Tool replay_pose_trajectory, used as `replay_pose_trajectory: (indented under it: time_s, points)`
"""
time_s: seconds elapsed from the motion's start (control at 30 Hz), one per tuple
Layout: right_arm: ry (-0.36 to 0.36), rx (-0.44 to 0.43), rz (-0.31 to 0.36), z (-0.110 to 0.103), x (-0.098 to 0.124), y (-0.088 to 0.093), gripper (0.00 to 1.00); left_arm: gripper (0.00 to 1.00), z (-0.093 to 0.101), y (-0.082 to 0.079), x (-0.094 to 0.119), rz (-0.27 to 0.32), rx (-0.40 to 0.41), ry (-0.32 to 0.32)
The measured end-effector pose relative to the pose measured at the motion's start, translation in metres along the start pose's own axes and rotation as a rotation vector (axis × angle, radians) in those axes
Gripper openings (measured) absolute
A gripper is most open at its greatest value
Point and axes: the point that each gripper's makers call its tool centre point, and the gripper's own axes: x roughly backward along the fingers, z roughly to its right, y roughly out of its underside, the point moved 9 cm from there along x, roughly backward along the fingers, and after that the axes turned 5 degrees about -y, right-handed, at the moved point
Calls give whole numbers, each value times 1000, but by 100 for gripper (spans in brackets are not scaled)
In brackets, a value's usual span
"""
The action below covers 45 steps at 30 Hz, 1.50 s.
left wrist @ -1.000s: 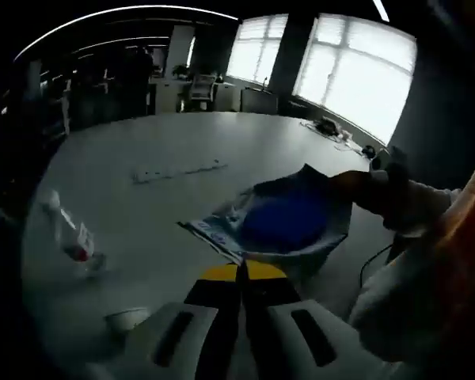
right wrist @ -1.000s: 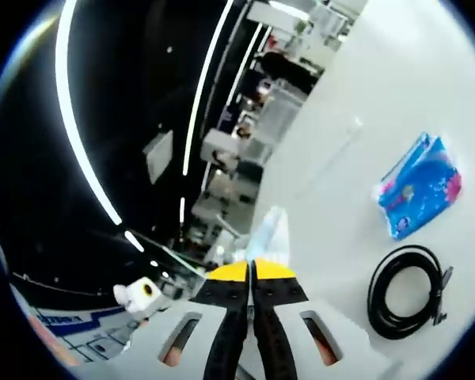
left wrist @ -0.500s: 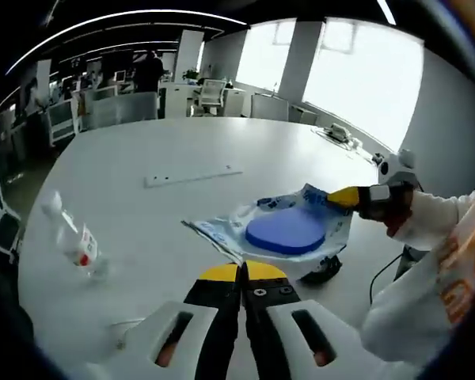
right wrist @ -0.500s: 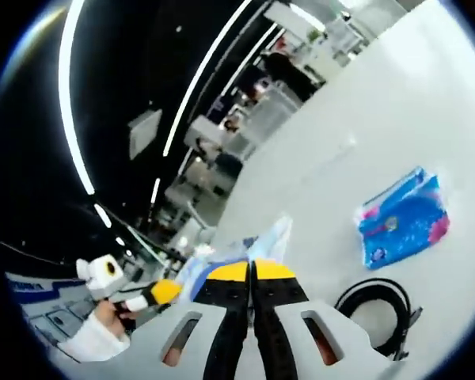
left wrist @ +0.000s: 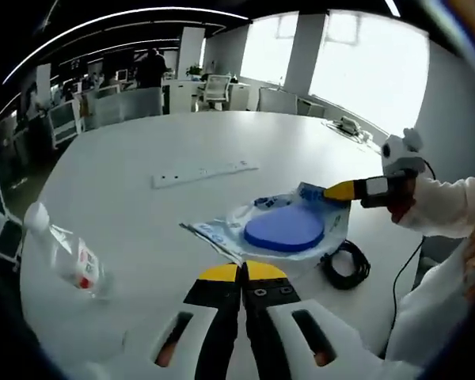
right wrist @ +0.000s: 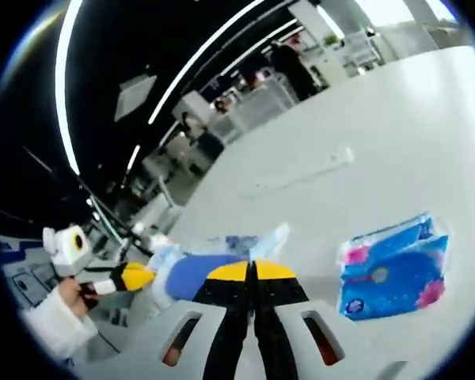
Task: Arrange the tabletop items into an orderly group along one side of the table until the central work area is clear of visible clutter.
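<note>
The right hand-held gripper (left wrist: 338,191) pinches the edge of the clear plastic bag holding a blue disc (left wrist: 285,229), dragging it across the white bench (left wrist: 142,150); the left hand-held gripper (left wrist: 241,273) is pressed together, empty.

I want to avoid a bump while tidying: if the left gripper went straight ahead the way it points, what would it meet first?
Probably the clear bag holding a blue disc, directly beyond the left gripper. The right gripper grips that bag's far edge. Depth is unclear.
</note>
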Motion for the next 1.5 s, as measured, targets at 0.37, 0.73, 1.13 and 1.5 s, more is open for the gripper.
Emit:
replay_pose_trajectory:
  time_s: [0.37, 0.73, 1.13, 1.5]
  points:
    - [100, 162, -156, 22, -26, 10, 0, 0, -11, 5, -38, -75, -63, -18]
    - [156, 322, -266, 28, -36, 20, 0, 0, -19, 19, -63, -146, -92, -34]
    - [175, 416, -324, 29, -34, 22, 2, 0, -19, 28, -72, -174, -78, -51]
    - [147, 365, -207, 17, -19, -1, 6, 0, -18, 36, -76, -170, -46, -93]
